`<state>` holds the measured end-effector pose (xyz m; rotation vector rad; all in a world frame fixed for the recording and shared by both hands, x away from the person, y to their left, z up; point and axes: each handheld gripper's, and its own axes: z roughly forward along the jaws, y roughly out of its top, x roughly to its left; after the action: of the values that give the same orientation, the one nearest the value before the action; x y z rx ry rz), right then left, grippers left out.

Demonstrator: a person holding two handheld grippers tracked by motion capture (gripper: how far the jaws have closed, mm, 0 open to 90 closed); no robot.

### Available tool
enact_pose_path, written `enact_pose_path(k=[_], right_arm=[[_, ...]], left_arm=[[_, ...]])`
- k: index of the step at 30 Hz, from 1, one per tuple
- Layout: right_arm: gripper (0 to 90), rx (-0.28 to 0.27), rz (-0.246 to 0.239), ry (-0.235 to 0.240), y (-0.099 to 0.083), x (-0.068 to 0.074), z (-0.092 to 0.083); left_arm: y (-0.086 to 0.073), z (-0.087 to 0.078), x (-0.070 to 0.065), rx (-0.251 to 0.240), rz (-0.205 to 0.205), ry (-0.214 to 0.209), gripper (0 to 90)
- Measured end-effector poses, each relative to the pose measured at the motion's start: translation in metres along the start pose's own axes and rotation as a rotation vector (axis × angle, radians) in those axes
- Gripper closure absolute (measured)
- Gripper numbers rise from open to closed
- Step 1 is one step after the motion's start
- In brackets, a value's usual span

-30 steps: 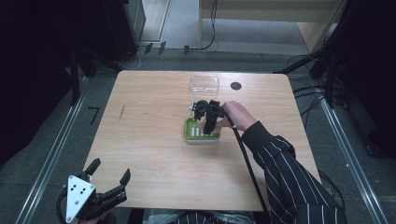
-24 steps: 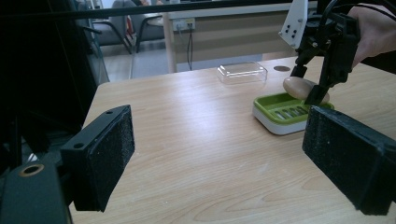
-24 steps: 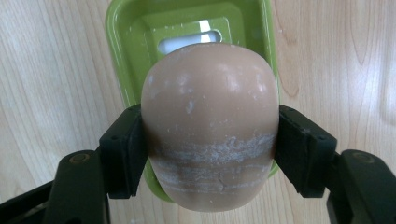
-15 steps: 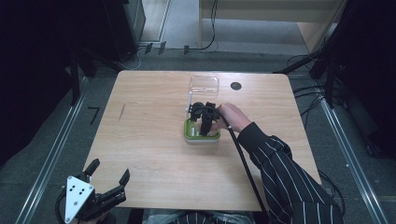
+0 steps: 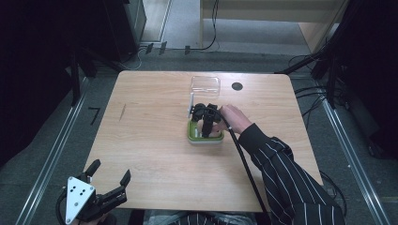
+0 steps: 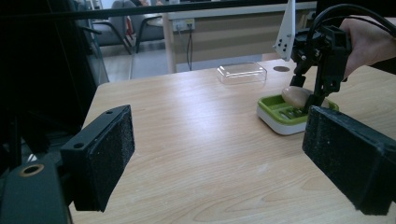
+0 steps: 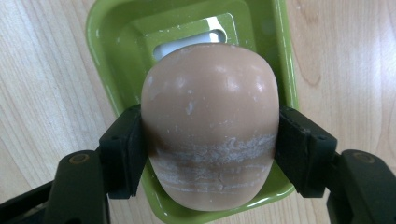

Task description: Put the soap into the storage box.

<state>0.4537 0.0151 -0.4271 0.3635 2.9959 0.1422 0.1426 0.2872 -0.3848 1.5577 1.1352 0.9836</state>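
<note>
**A:** Start with the big thing. Where does your wooden table (image 5: 150,140) stand in all this?

**B:** It carries everything you are working with. Your right forearm, in a striped sleeve (image 5: 286,168), comes in across its near right part, and your right hand (image 5: 234,119) sits near the middle of the top.

**A:** And the grippers?

**B:** Your left gripper (image 5: 109,180) hangs at the near left corner, jaws spread wide with nothing between them (the left gripper view shows bare tabletop in the gap). Your right gripper (image 5: 205,129) points down into the green soap dish (image 5: 191,136), well apart from the left one.

**A:** Is that right one holding anything?

**B:** Yes. Its two pads (image 7: 122,154) are clamped on the sides of the tan bar of soap (image 7: 210,121), which sits directly over the dish's slotted floor. Whether the bar's underside touches the dish, you cannot tell.

**A:** Anything smaller?

**B:** A clear plastic lid (image 5: 205,84) lies beyond the dish, near the far edge, and a small round dark hole (image 5: 237,86) is just beside it.
</note>
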Motion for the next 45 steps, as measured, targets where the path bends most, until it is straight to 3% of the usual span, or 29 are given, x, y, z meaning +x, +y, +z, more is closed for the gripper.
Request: enact_pose_path(k=[19,36,40,45], right_arm=[[32.5,0.017,0.079,0.005,-0.004,-0.003,0.010],[31.7,-0.028,0.121,0.015,-0.011,-0.007,0.011],[26.6,-0.057,0.144,0.014,-0.014,-0.008,0.006],[26.4,-0.057,0.149,0.014,-0.016,-0.009,0.004]], left_arm=[[0.001,0.004,-0.001,-0.002,0.004,-0.014,9.6],[0.004,0.010,-0.006,0.003,0.012,-0.026,9.6],[0.004,0.012,-0.007,0.004,0.021,-0.032,9.6],[0.004,0.010,-0.005,0.000,0.011,-0.029,9.6]])
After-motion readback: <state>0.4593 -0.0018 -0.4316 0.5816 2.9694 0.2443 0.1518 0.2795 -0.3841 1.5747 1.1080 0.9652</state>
